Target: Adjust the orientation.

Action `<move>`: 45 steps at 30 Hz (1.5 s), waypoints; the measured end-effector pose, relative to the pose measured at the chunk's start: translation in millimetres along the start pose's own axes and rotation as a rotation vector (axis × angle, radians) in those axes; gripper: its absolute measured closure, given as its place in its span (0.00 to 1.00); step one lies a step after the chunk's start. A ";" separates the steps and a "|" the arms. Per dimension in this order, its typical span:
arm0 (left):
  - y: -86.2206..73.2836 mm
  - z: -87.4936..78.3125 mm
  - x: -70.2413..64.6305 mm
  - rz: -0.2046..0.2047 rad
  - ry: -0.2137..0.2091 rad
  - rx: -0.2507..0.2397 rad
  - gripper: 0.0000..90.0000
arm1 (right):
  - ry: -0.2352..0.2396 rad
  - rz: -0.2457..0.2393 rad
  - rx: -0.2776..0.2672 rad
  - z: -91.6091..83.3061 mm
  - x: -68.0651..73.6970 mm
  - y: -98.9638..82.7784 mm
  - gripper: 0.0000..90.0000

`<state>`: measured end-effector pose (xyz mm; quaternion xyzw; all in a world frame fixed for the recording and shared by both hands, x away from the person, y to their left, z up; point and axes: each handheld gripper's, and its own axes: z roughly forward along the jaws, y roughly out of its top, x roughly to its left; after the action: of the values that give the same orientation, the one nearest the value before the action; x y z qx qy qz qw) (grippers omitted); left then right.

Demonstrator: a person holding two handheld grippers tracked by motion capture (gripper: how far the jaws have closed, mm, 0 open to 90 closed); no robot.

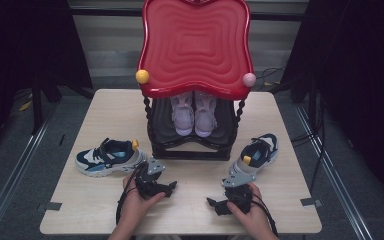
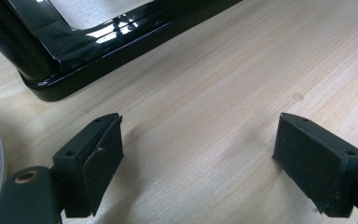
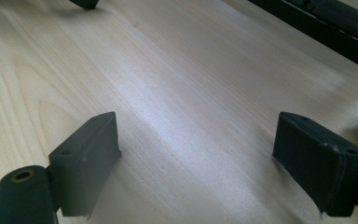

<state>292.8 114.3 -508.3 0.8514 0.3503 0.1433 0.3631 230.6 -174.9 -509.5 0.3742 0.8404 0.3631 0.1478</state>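
From above, a person's two hands rest at the near edge of the wooden table (image 1: 105, 107), each holding a gripper whose tips point toward the middle. The left gripper (image 1: 171, 186) sits just right of a blue and white sneaker (image 1: 109, 157) lying on its side-on sole, toe to the left; the right gripper (image 1: 211, 202) sits just below a second matching sneaker (image 1: 256, 155), angled toward the far right. Both shoes lie close to the hands but neither is touched. Between them stands a black shoe rack (image 1: 190, 145) with a wavy red top (image 1: 195, 45) that hides most of the shelf under it; a pair of pale pink shoes (image 1: 194, 114) pokes out, heels covered by the red top. The arms are cut off at the bottom edge. In the left gripper view, the left gripper (image 2: 198, 158) has its jaws spread wide over bare wood with nothing between them; the glossy black rack base (image 2: 74, 60) crosses the top left, and a white curved edge at the far left is too cropped to name. In the right gripper view, the right gripper (image 3: 196, 158) likewise stands wide apart and empty over the tabletop, with a dark rack edge at the upper right and a sliver of something pale at the right border.
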 end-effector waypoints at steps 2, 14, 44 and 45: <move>0.0 0.0 -0.2 -0.003 0.000 -0.002 0.17 | 0.002 0.001 0.000 0.1 -0.1 0.1 0.15; -0.3 -0.4 -0.2 -0.007 -0.005 -0.004 0.17 | 0.009 -0.005 -0.001 0.5 -0.9 0.4 0.15; 27.7 -75.4 35.5 -0.132 0.029 0.060 0.24 | 0.018 -0.011 -0.001 0.8 -1.9 0.7 0.15; 28.1 -78.3 37.6 -0.132 0.033 0.057 0.24 | 0.018 -0.010 -0.001 0.8 -1.9 0.7 0.15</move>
<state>294.5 167.5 -434.1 0.8339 0.4156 0.1228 0.3417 232.6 -175.5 -509.6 0.3665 0.8435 0.3660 0.1423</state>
